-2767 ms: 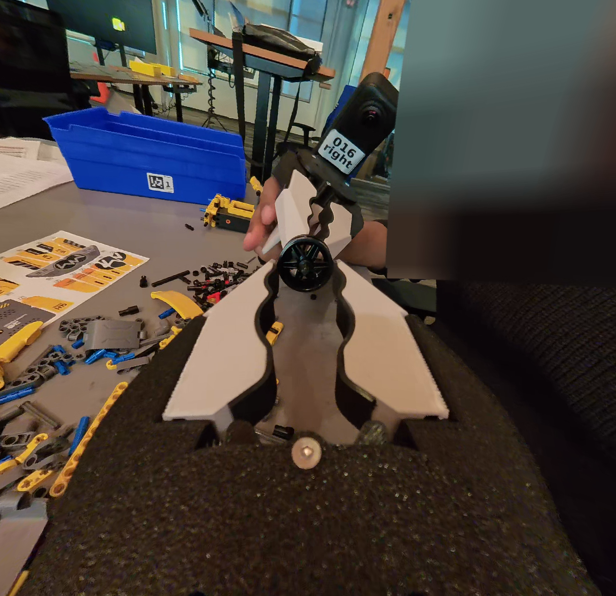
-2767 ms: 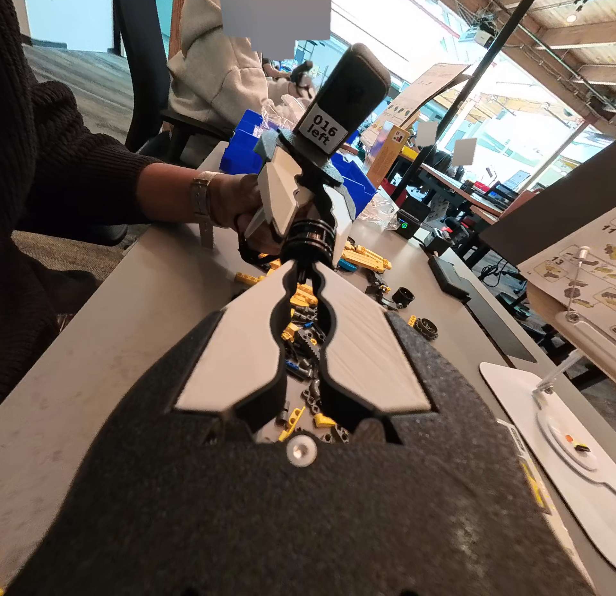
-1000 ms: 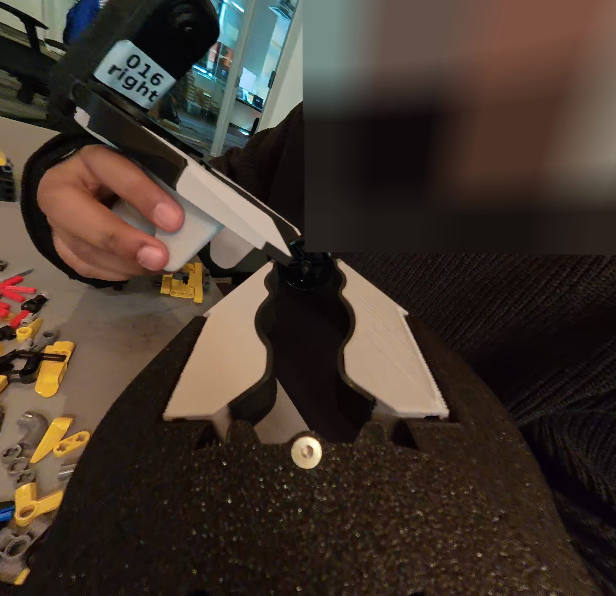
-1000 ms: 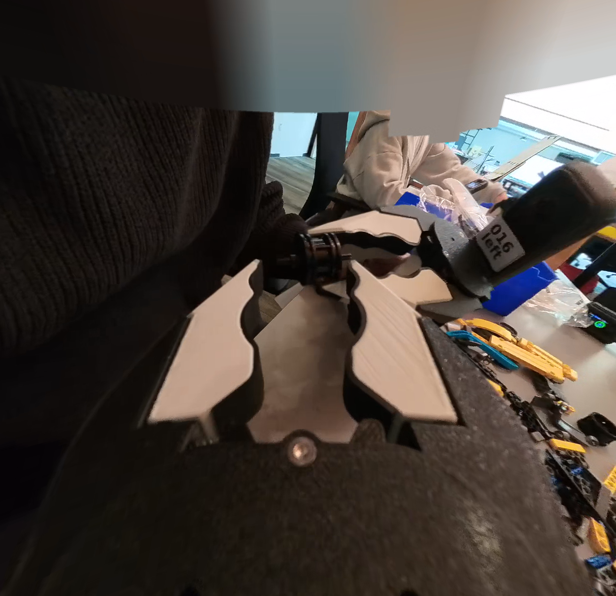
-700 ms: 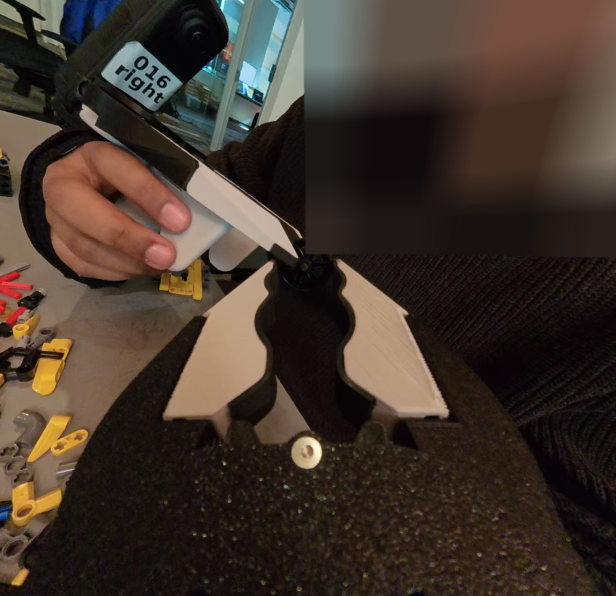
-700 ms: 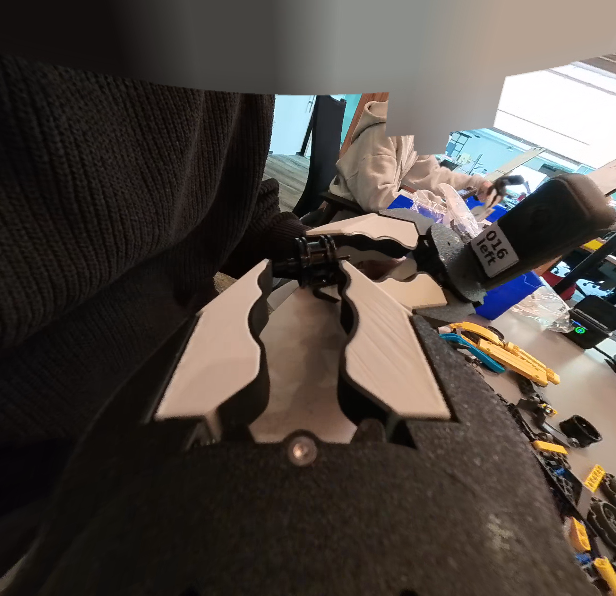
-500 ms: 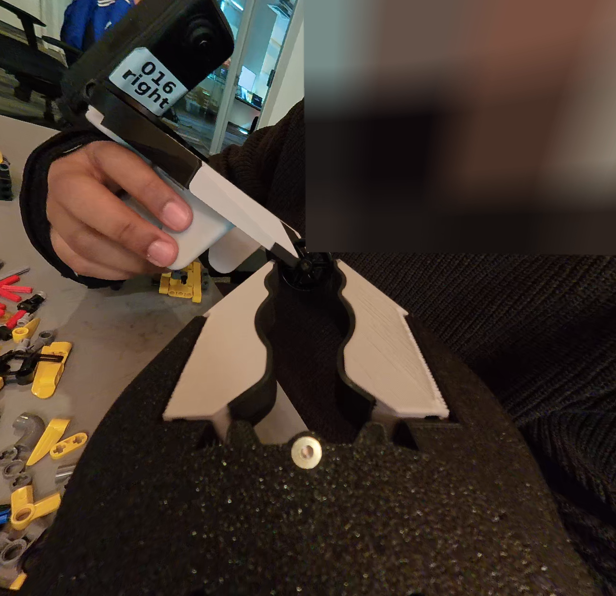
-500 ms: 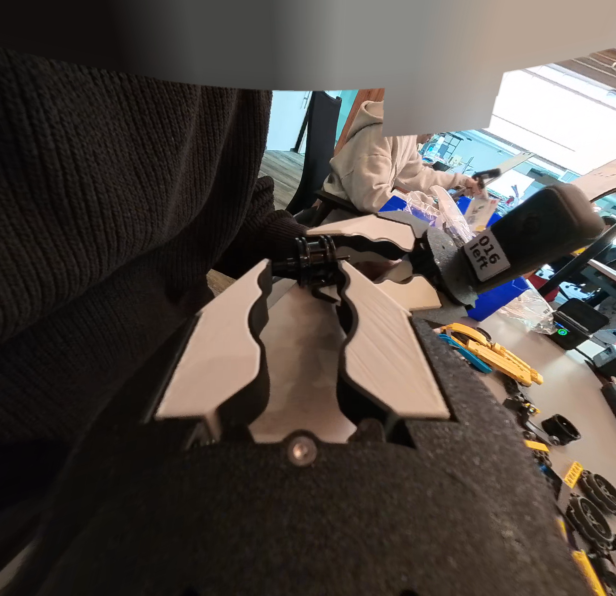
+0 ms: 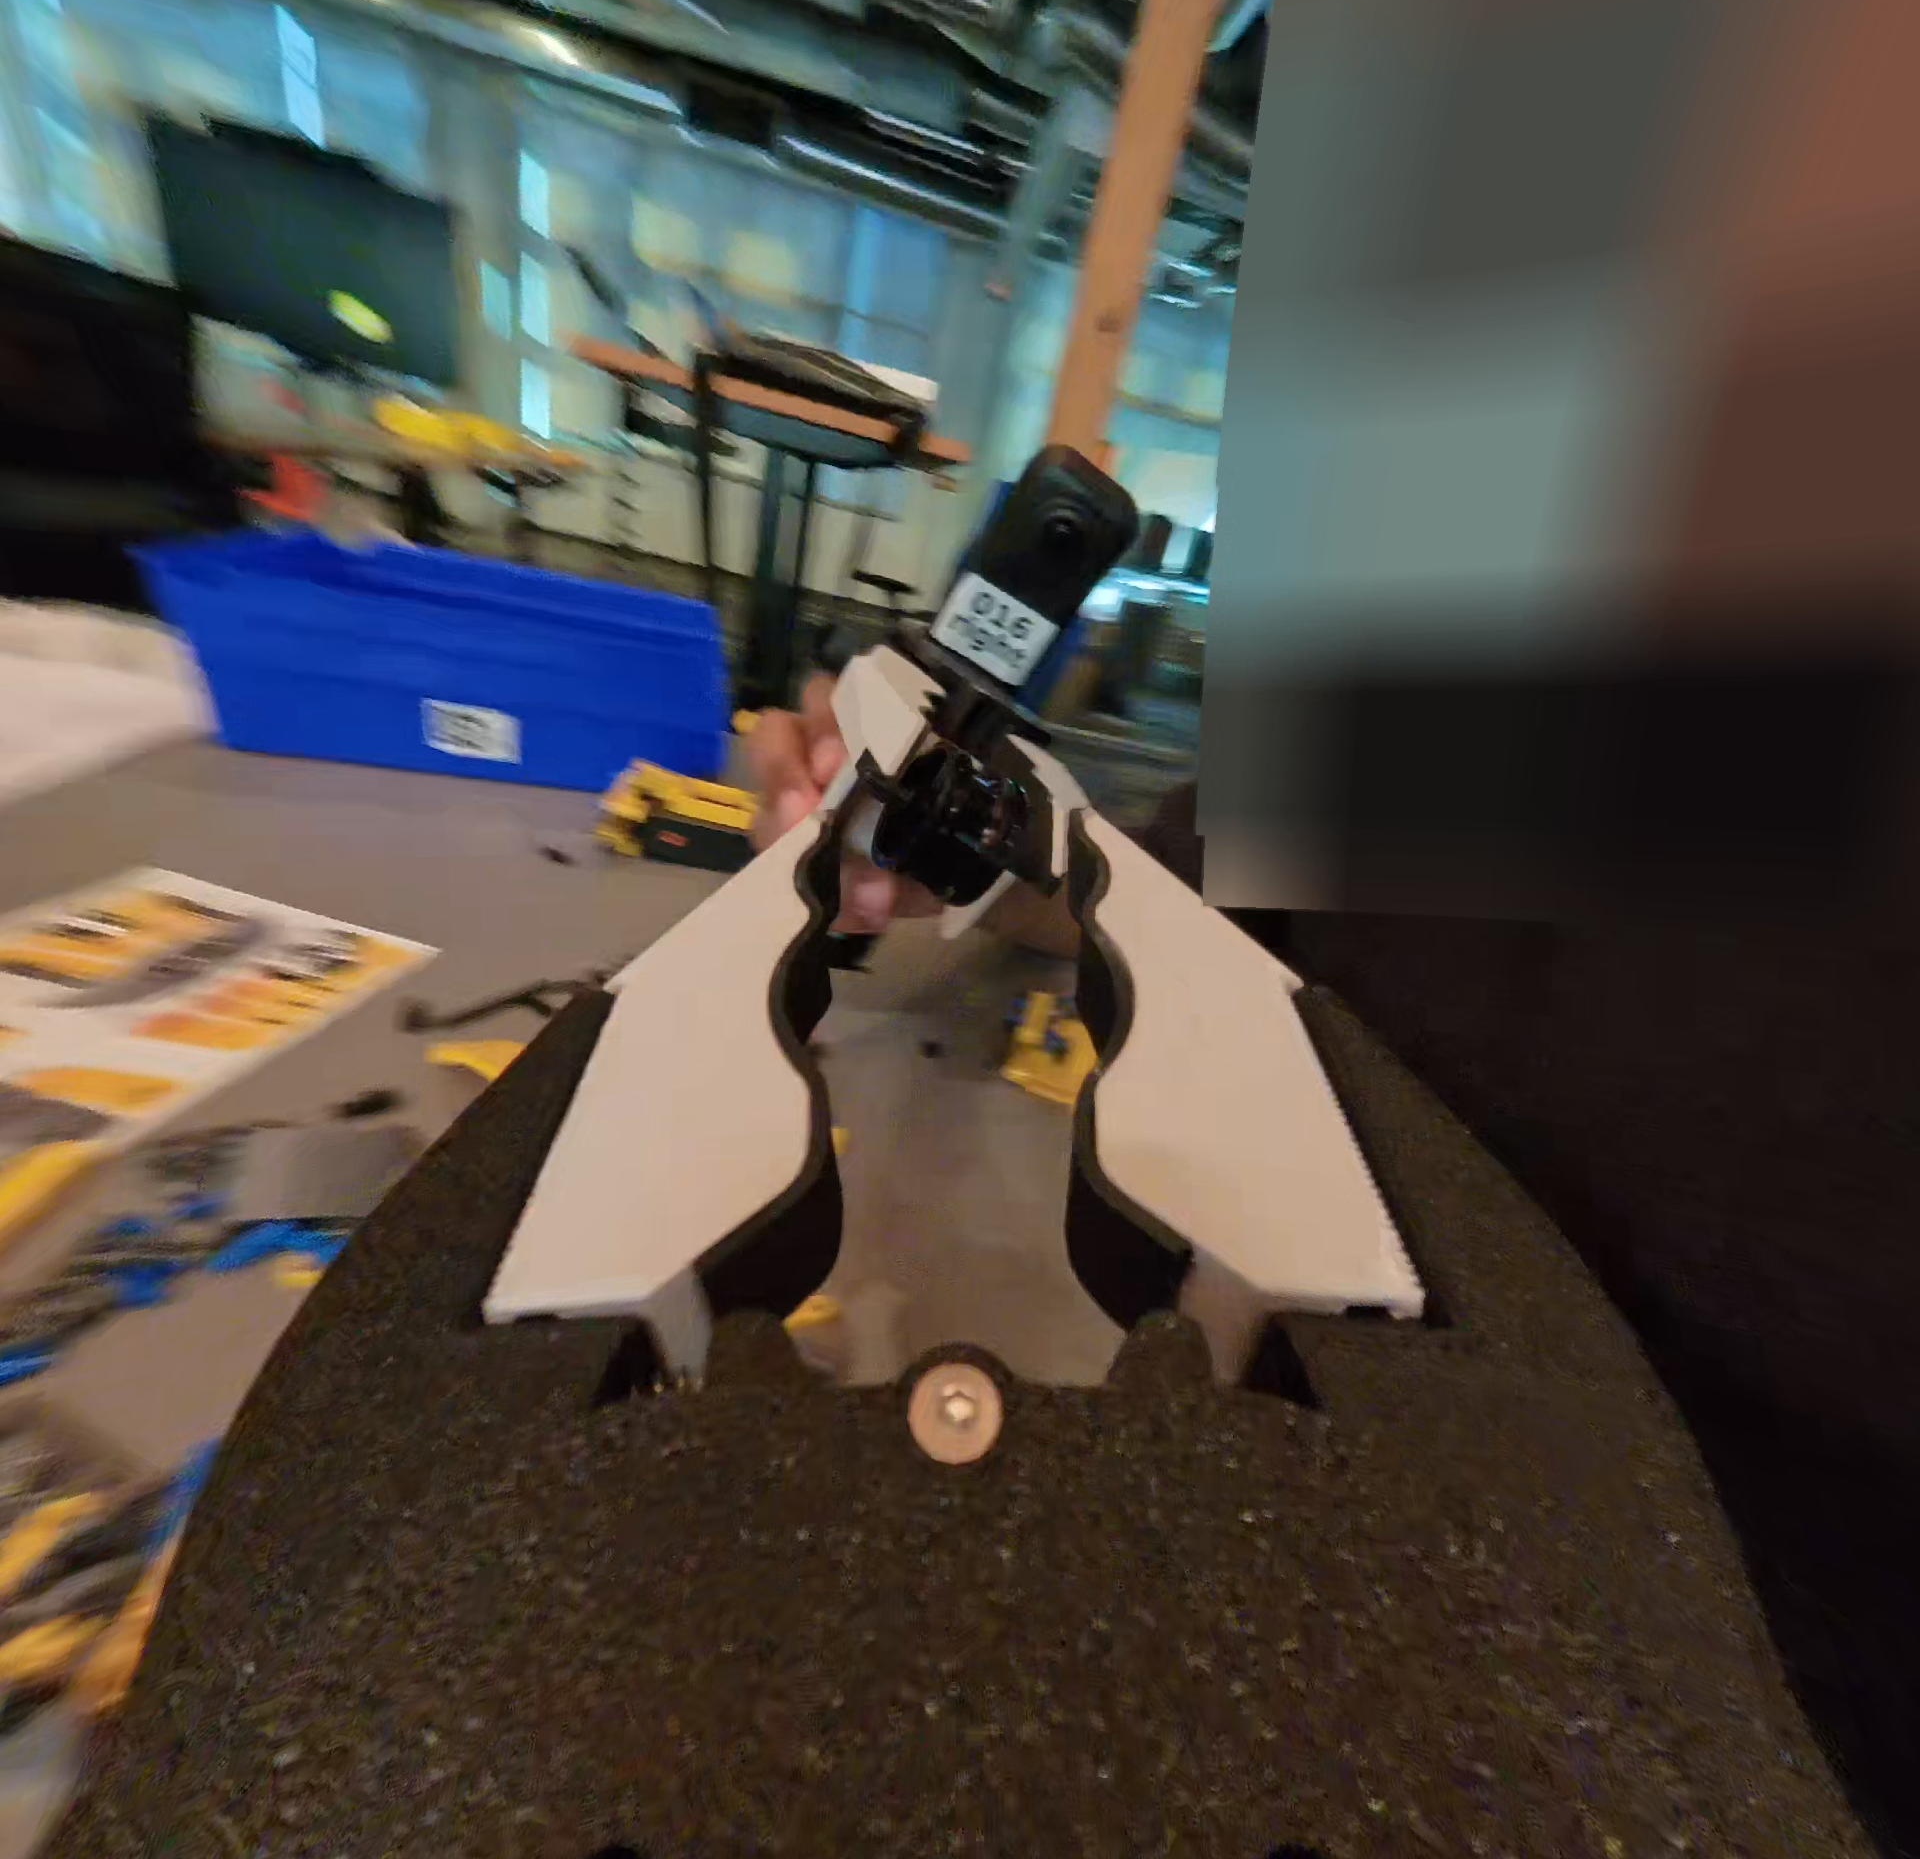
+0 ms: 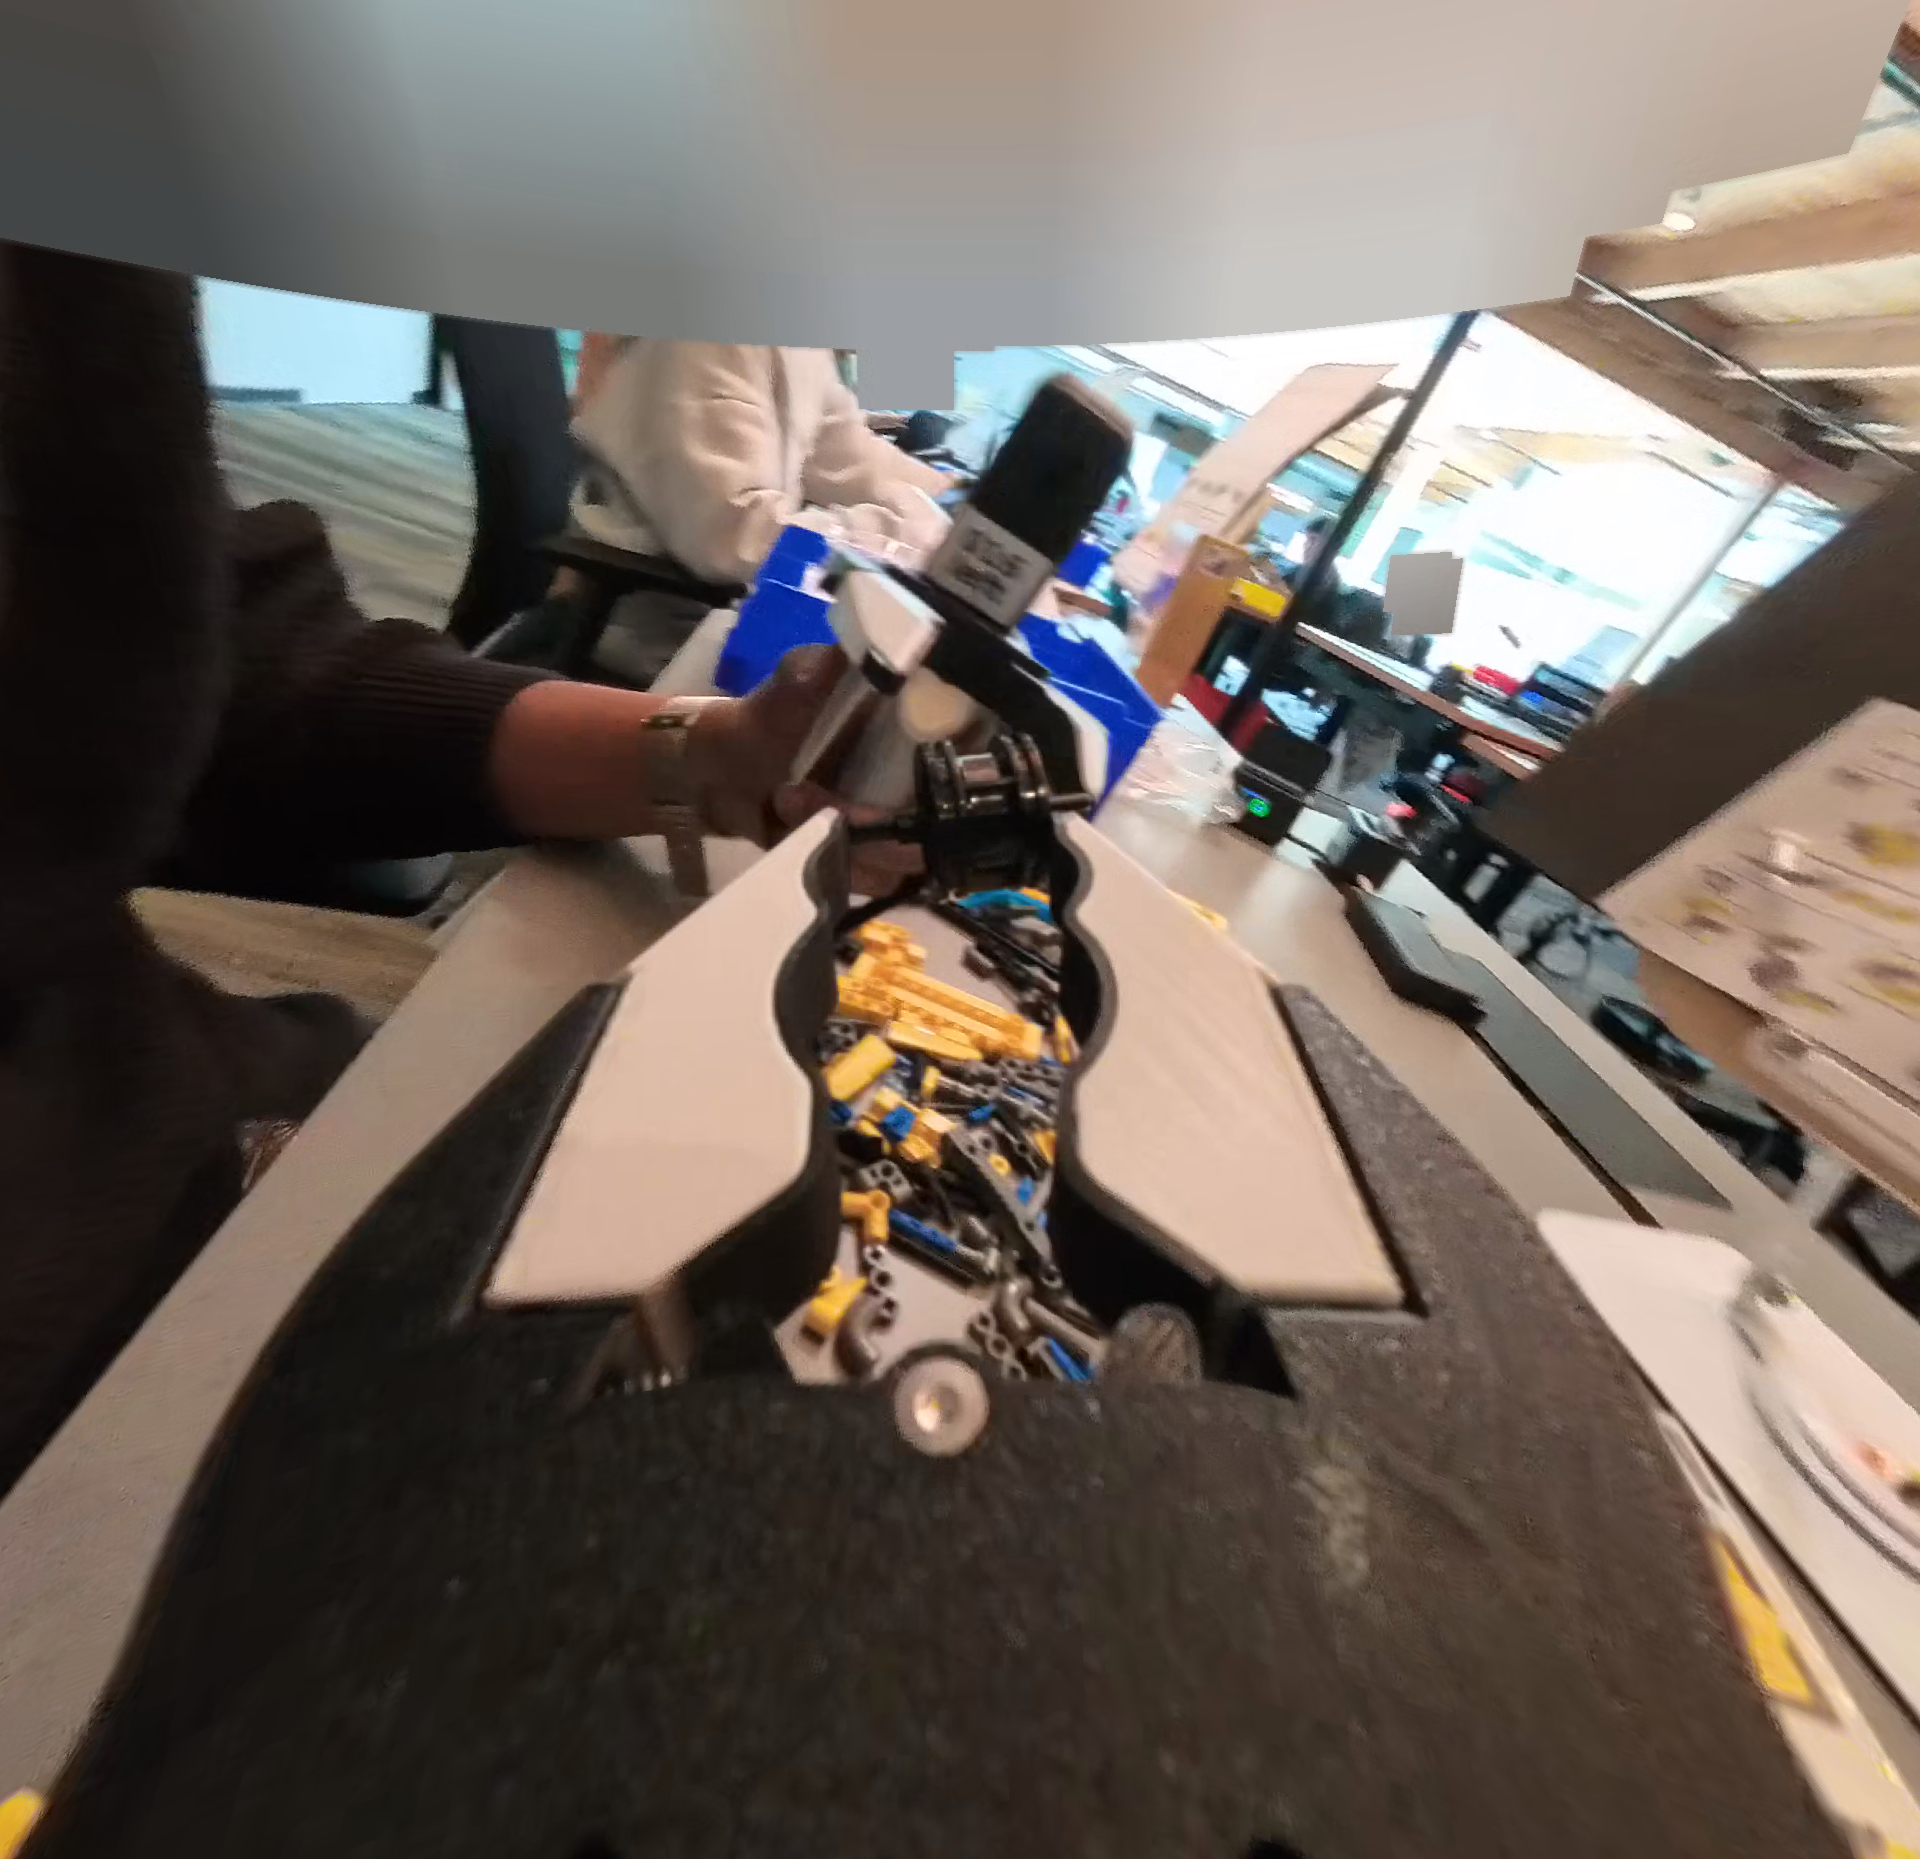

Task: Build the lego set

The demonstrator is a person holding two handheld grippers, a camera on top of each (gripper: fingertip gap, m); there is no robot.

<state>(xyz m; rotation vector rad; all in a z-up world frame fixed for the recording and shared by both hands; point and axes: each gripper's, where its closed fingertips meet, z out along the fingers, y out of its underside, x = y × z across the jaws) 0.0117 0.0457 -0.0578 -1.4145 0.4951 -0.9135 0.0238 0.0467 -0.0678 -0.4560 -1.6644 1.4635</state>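
A small black wheel with an axle through it [image 9: 951, 833] hangs above the grey table [image 9: 312, 833]. It also shows edge-on in the right wrist view [image 10: 977, 786]. My right gripper [image 10: 951, 833] is shut on it, one tip on the axle end and the other on the wheel's side. My left gripper [image 9: 953, 838] faces the right one. Its tips stand on either side of the wheel with a small gap on each side, so it is open and holds nothing. Both views are blurred by motion.
A blue bin [image 9: 447, 656] stands at the back of the table. A yellow and black sub-assembly [image 9: 686, 822] and a printed sheet [image 9: 156, 978] lie nearer. Loose yellow, blue and black parts [image 10: 935, 1061] lie under the right gripper. A booklet on a stand [image 10: 1787, 926] is at the right, and a seated person [image 10: 727, 459] behind. Both grippers' tips are close together, under 4 cm apart.
Both grippers have swung from in front of the dark sweater back over the table. The left jaws have widened off the wheel. The right gripper still spans the axle and wheel.
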